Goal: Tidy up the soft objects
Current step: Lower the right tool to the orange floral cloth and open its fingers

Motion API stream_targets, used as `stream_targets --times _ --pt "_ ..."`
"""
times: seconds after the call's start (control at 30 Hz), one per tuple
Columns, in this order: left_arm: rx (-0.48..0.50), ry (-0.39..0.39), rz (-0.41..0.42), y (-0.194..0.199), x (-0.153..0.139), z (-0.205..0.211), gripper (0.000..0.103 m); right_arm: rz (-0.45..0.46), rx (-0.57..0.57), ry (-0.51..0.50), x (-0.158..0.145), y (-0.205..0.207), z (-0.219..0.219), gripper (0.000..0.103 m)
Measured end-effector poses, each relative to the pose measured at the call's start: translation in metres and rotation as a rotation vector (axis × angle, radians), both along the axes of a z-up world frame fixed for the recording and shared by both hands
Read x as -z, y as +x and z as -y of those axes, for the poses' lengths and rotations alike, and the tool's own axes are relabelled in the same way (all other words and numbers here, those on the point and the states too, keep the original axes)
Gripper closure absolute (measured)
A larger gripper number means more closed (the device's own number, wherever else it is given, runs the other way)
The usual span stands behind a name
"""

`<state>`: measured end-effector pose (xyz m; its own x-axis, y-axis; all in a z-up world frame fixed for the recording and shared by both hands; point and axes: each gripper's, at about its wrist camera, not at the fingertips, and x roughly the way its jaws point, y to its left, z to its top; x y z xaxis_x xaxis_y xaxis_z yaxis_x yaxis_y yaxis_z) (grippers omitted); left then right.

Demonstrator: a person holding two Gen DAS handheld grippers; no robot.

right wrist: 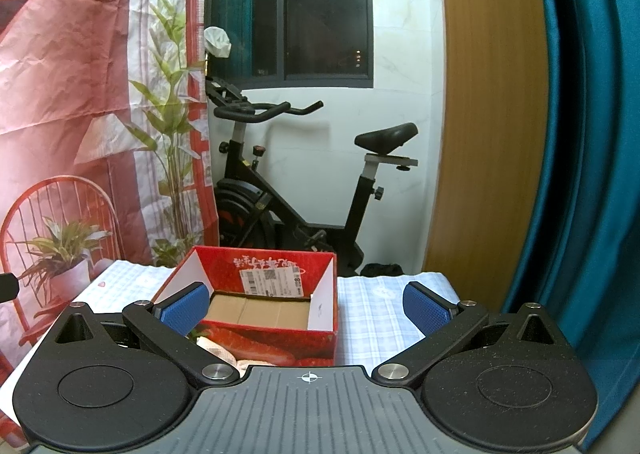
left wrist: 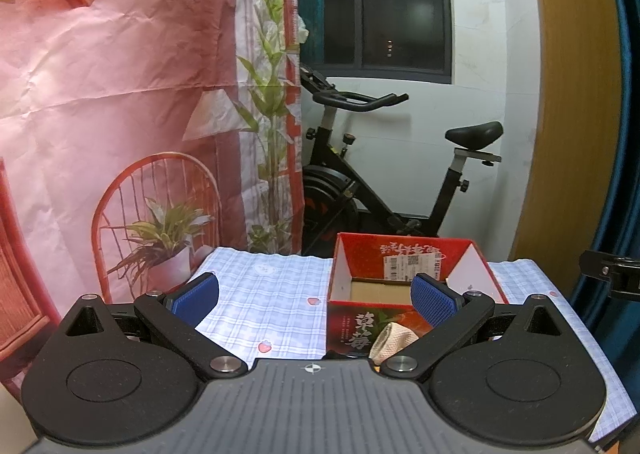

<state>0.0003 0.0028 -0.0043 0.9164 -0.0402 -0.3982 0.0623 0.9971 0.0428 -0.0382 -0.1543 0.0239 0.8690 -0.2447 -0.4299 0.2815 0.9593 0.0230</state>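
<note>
Checked cloth is covering the bench [left wrist: 280, 294], with a red box [left wrist: 400, 266] as landmark. Both left tongs [left wrist: 316, 296] and right tongs [right wrist: 308, 304] are hovering spread, gripping nothing. A beige soft cloth [left wrist: 390, 342] is lying against the box's near wall, half hidden; closing blindly risks pinching the tablecloth or shoving the box toward the exercise bike [left wrist: 380, 174] behind.

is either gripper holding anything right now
No. The left gripper and right gripper are both open and empty; the beige cloth lies unheld before the red box.
</note>
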Motion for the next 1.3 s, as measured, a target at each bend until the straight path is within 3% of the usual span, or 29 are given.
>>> stream_targets --times 0.17,0.37,0.6,0.8,1.0,1.3 --pt "-0.003 -0.032 0.034 0.005 0.013 -0.006 0.000 0.038 -0.033 0.055 0.009 0.002 0.005 0.000" --pt "-0.004 -0.081 0.041 0.019 0.040 -0.014 0.000 0.115 -0.083 0.094 0.044 0.008 0.015 0.000" --pt "0.019 -0.129 0.023 0.037 0.086 -0.022 0.000 0.067 -0.094 0.129 0.093 0.029 0.013 0.000" --pt "0.028 -0.150 -0.058 0.054 0.117 -0.029 0.000 -0.010 -0.113 0.152 0.132 0.041 0.009 0.000" --pt "0.005 -0.110 -0.101 0.065 0.141 -0.031 0.000 -0.089 -0.147 0.178 0.157 0.051 0.001 0.000" --pt "-0.001 -0.131 -0.163 0.071 0.163 -0.040 0.002 -0.098 -0.113 0.178 0.181 0.049 0.009 0.000"
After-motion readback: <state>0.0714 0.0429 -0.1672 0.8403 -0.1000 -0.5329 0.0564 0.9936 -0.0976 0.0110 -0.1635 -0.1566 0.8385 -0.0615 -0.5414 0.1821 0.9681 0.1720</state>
